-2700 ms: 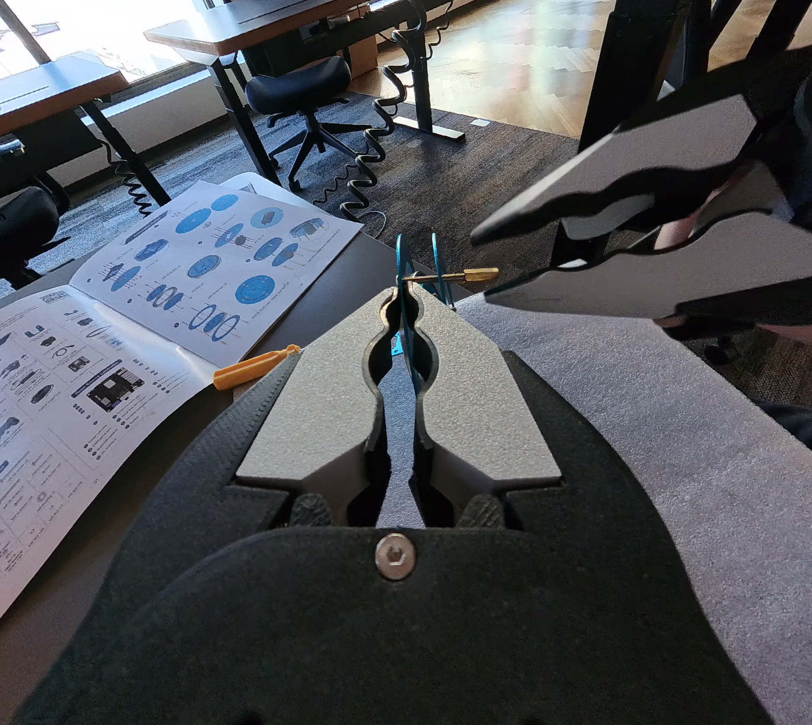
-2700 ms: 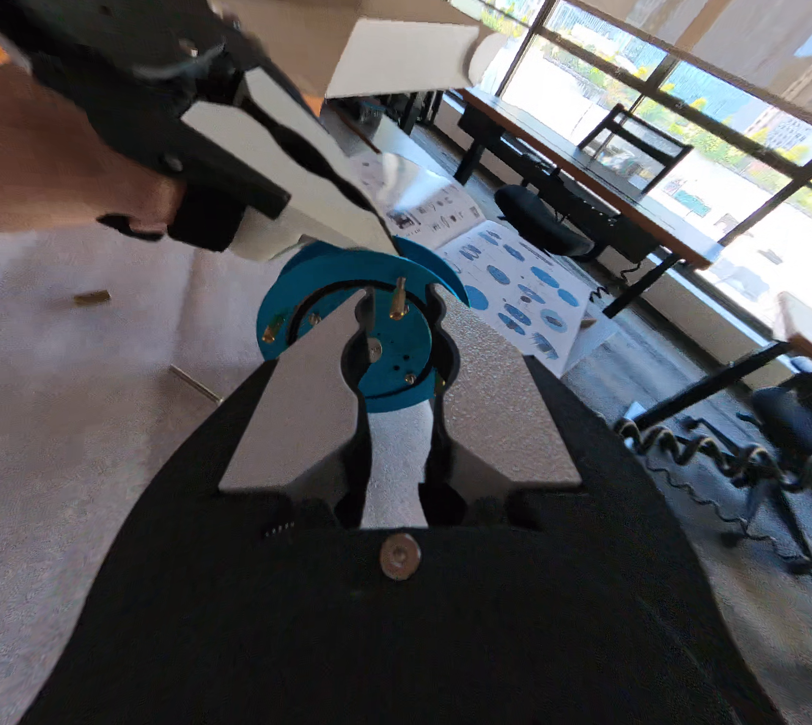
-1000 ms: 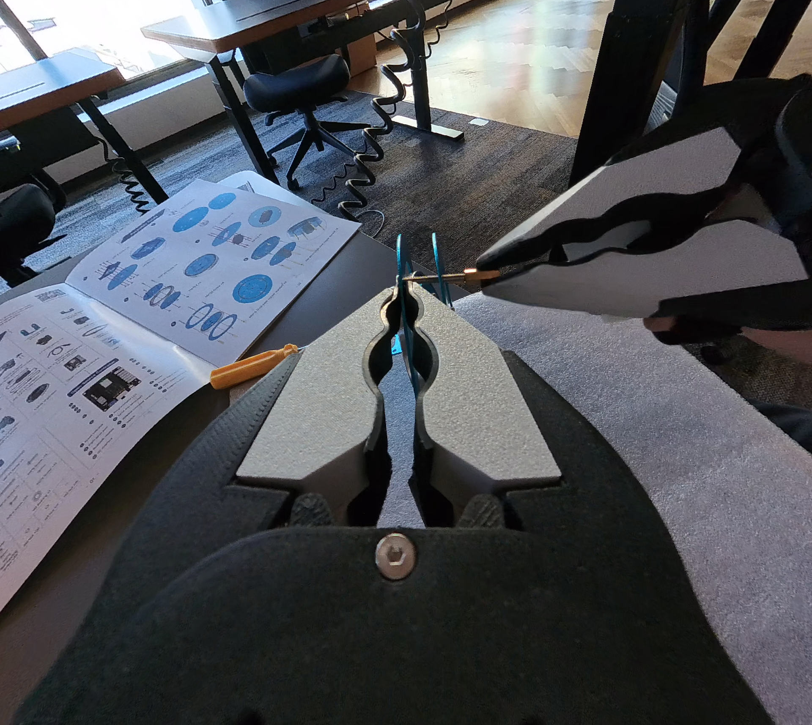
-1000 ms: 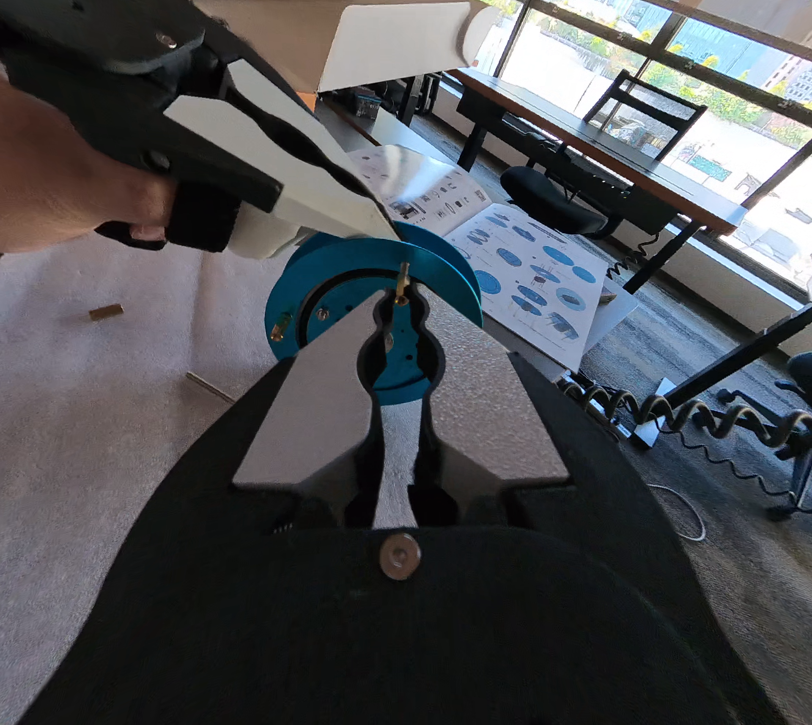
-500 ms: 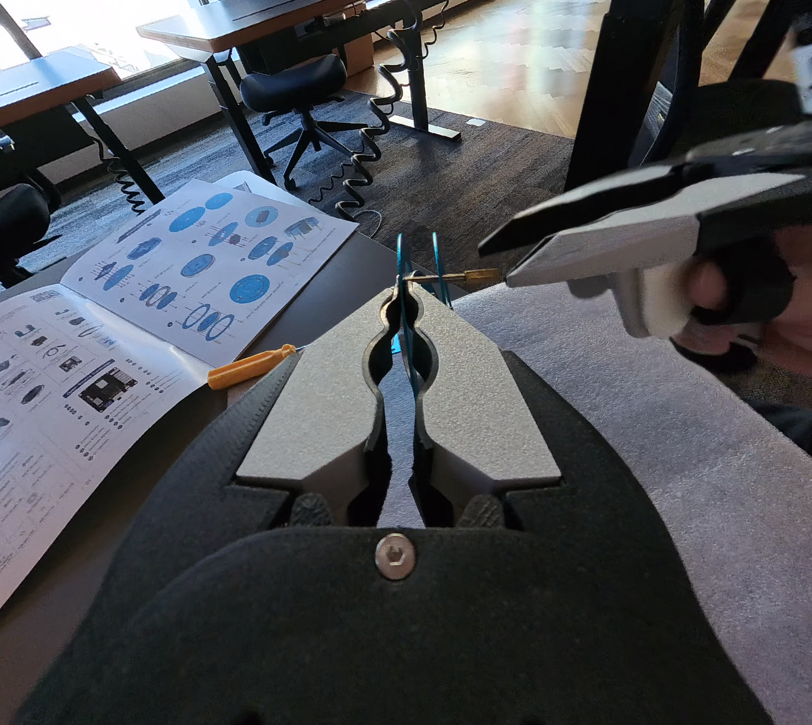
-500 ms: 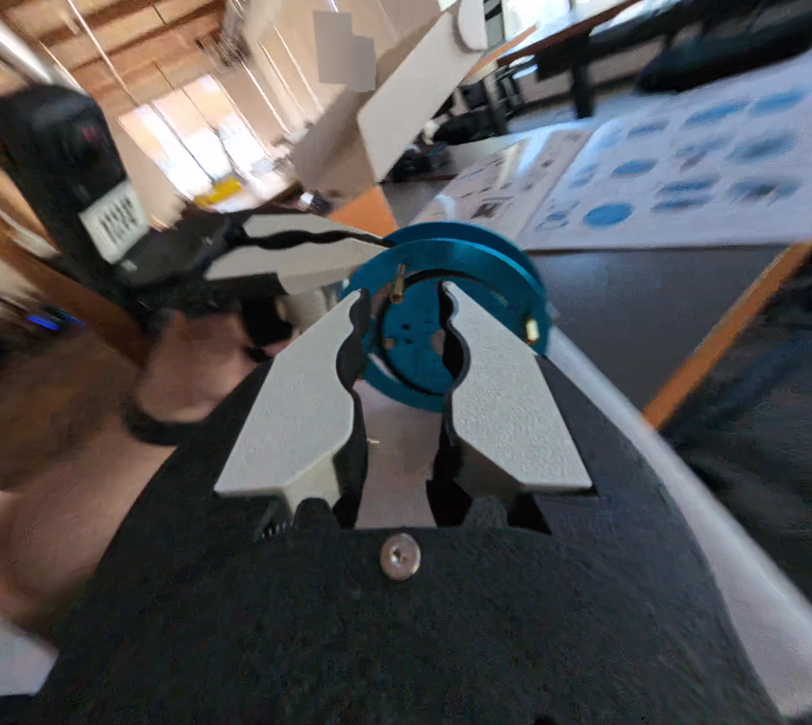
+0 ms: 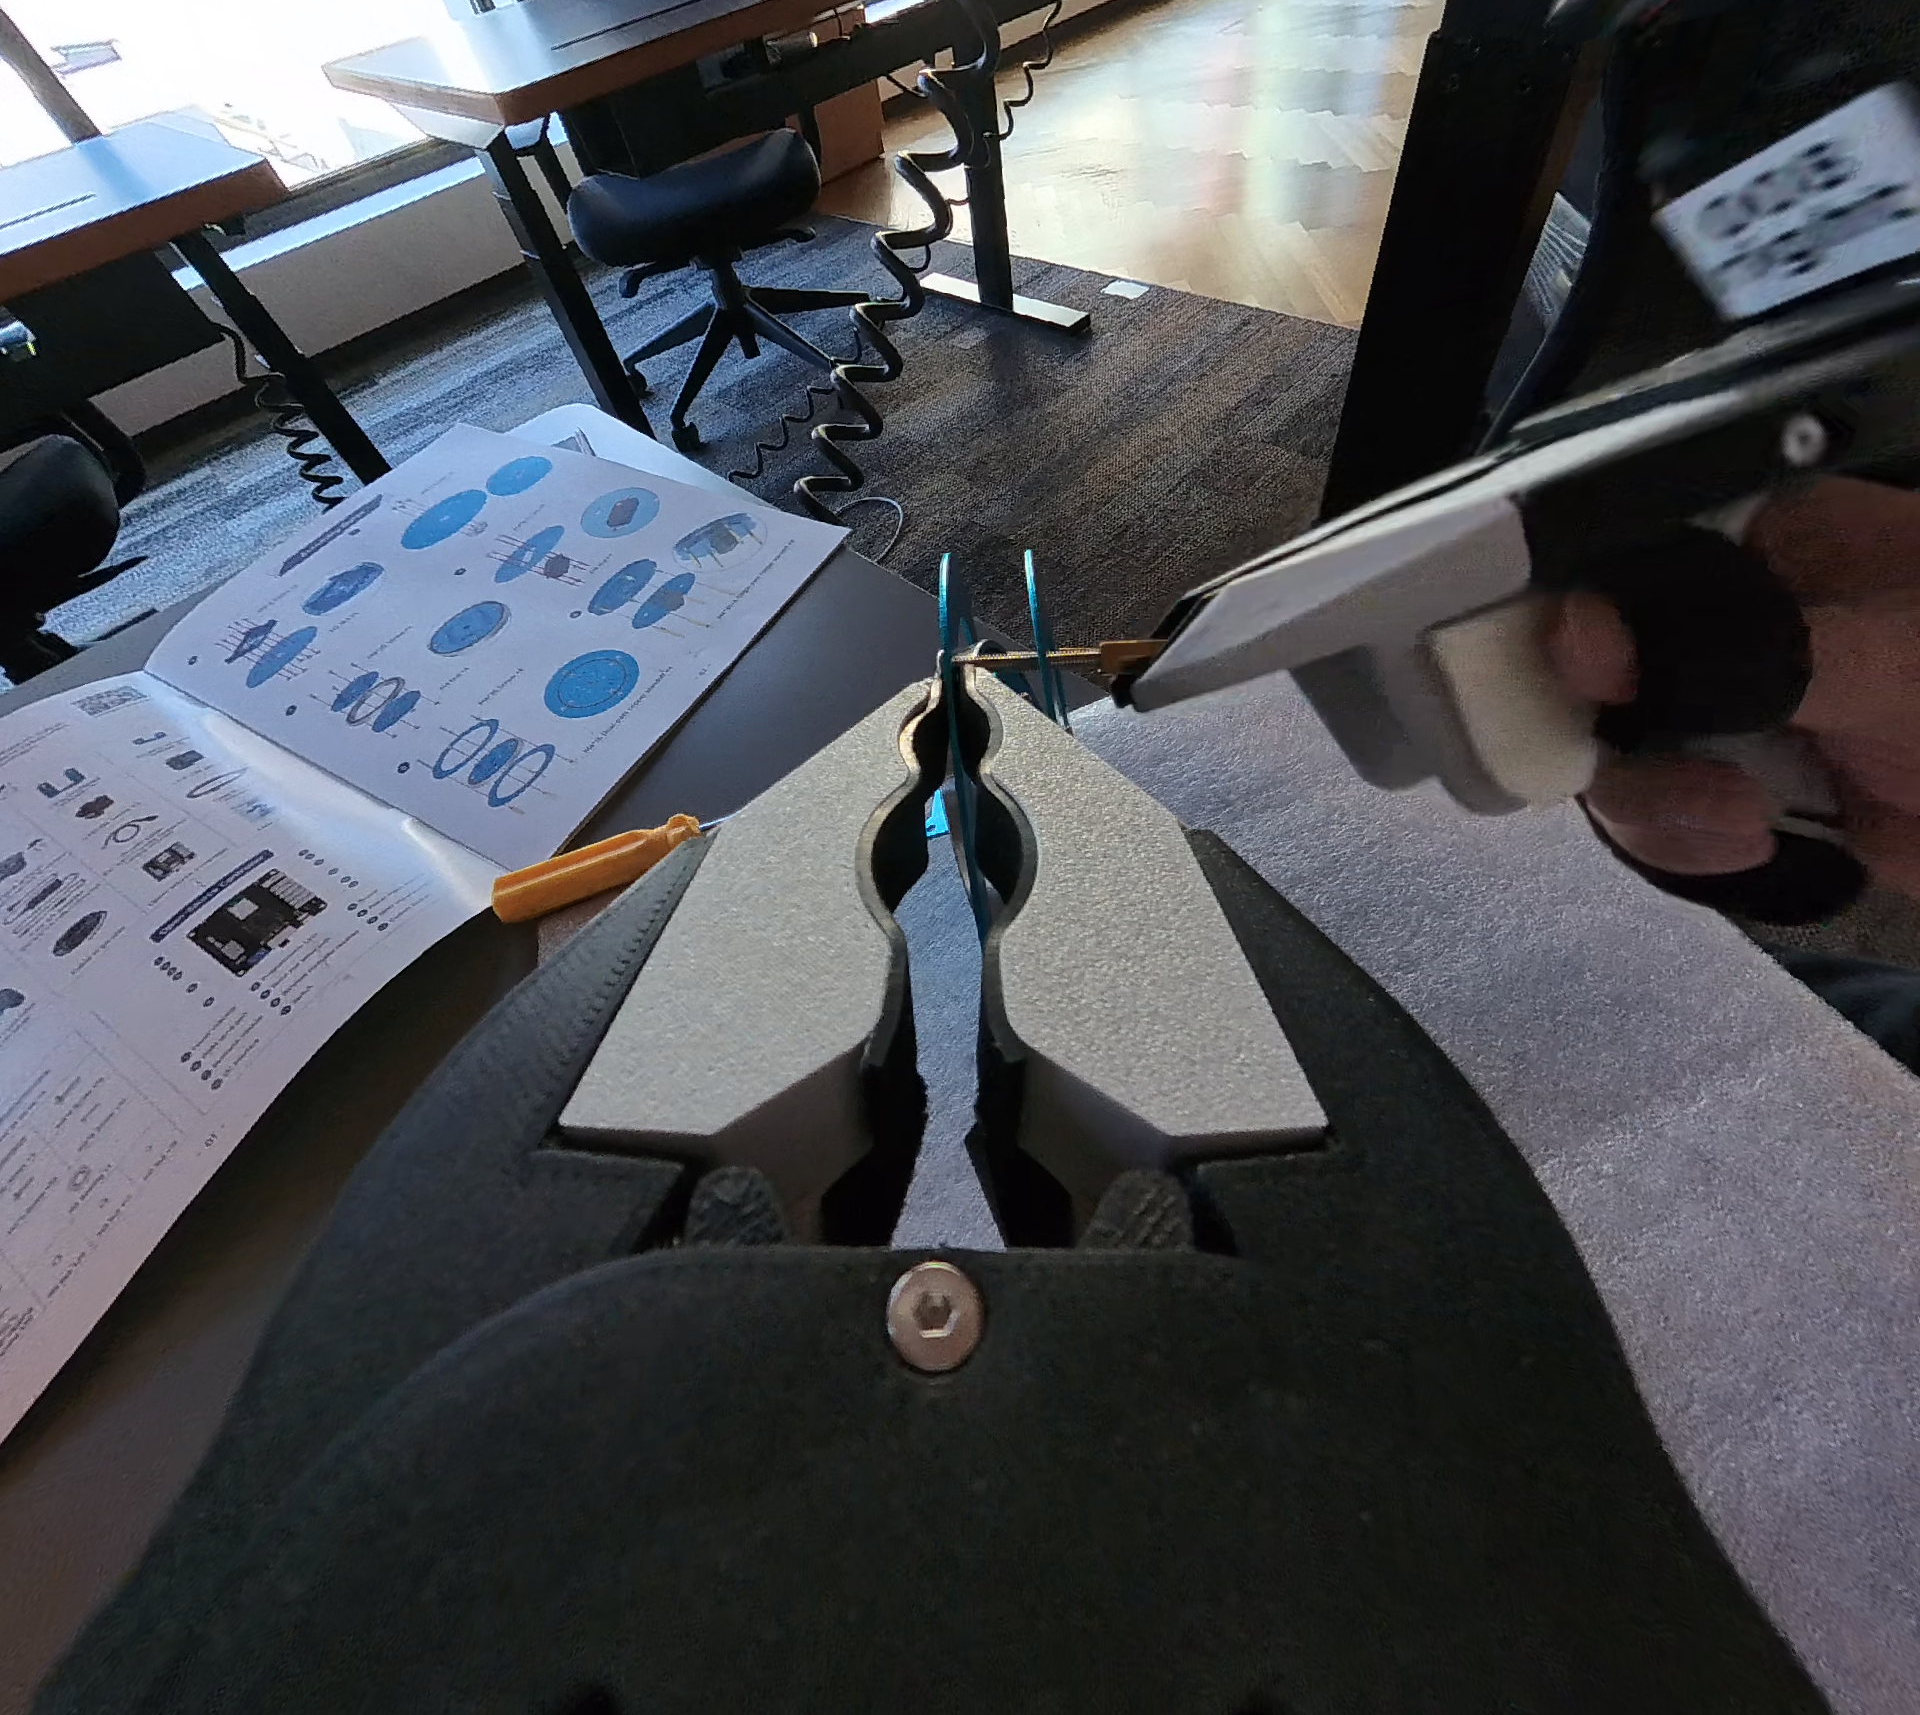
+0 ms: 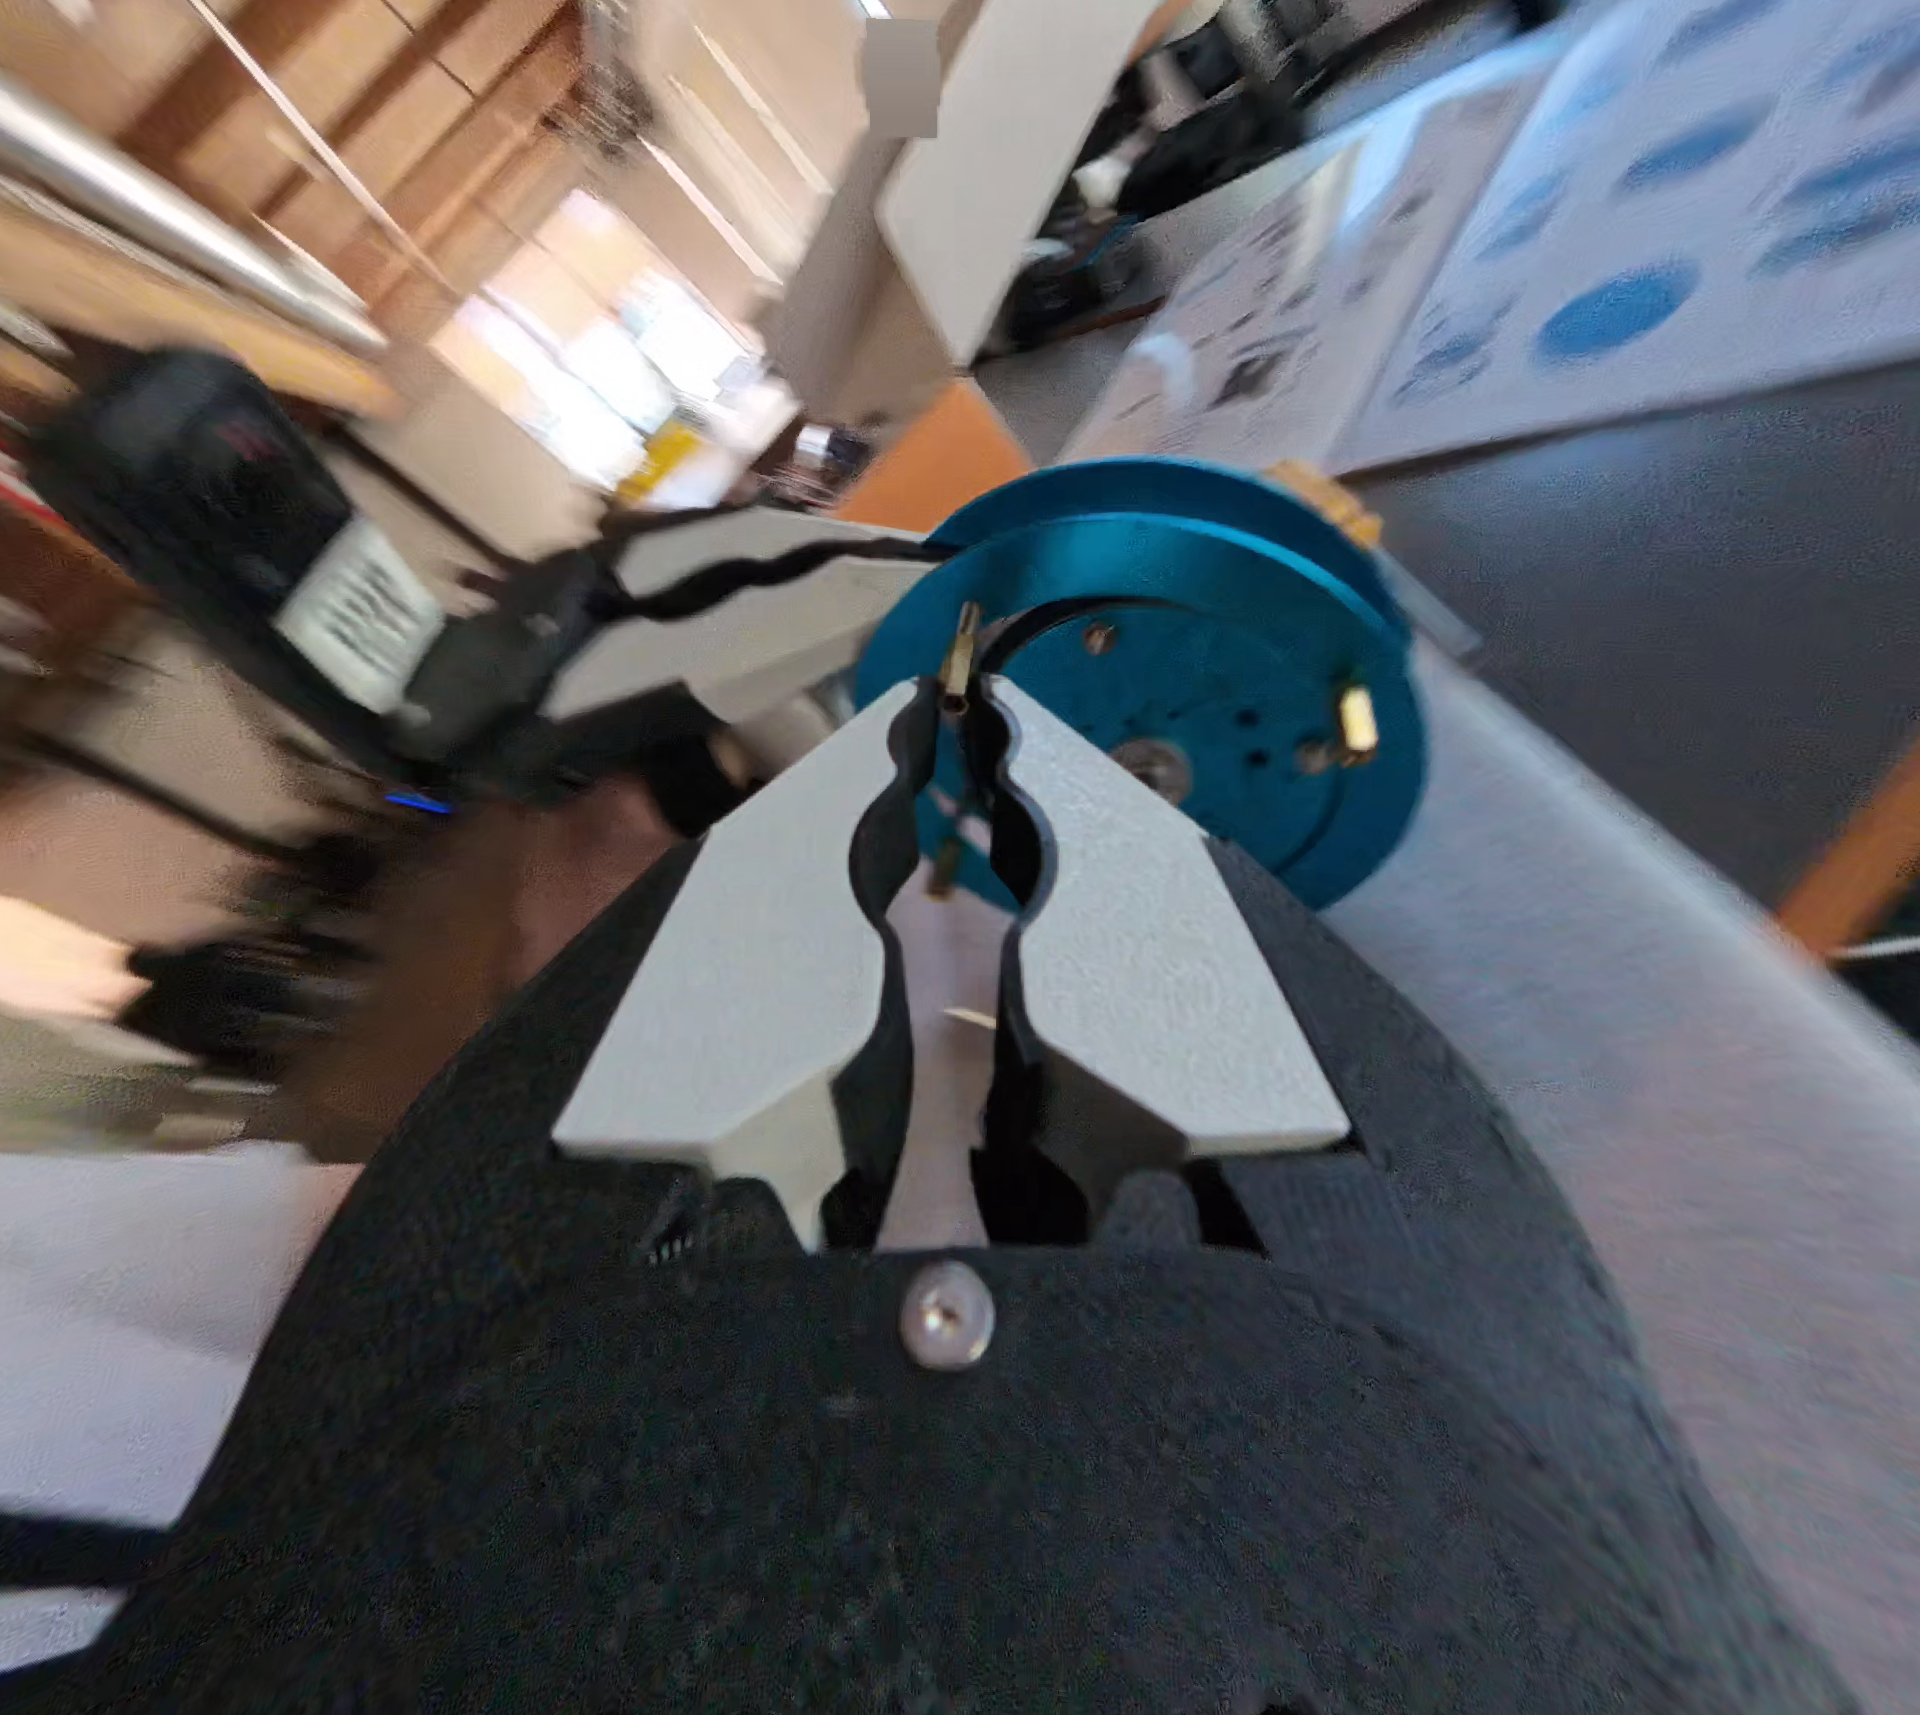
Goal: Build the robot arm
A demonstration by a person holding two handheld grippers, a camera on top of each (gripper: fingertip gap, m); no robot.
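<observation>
Foam sheet, pale grey, covers the near part of a dark tabletop. Open instruction booklet lies flat on the table's left side, its pages printed with blue disc diagrams. Left gripper, seen from its own camera, has both grey fingers clamped edge-on upon the rim of a blue disc assembly: two thin blue plates standing upright, parallel, joined by brass spacers. Right gripper comes in from the right, held in a person's hand, turned on its side. Its tips are pinched on a brass standoff that sticks out from the face of the nearer plate; in the left wrist view the standoff runs level from the plate to those tips. Right wrist view is motion-blurred. Orange-handled screwdriver lies on the table at the booklet's near edge, just left of the left gripper. Second brass standoff stands on the plate face, apart from the gripped one.
</observation>
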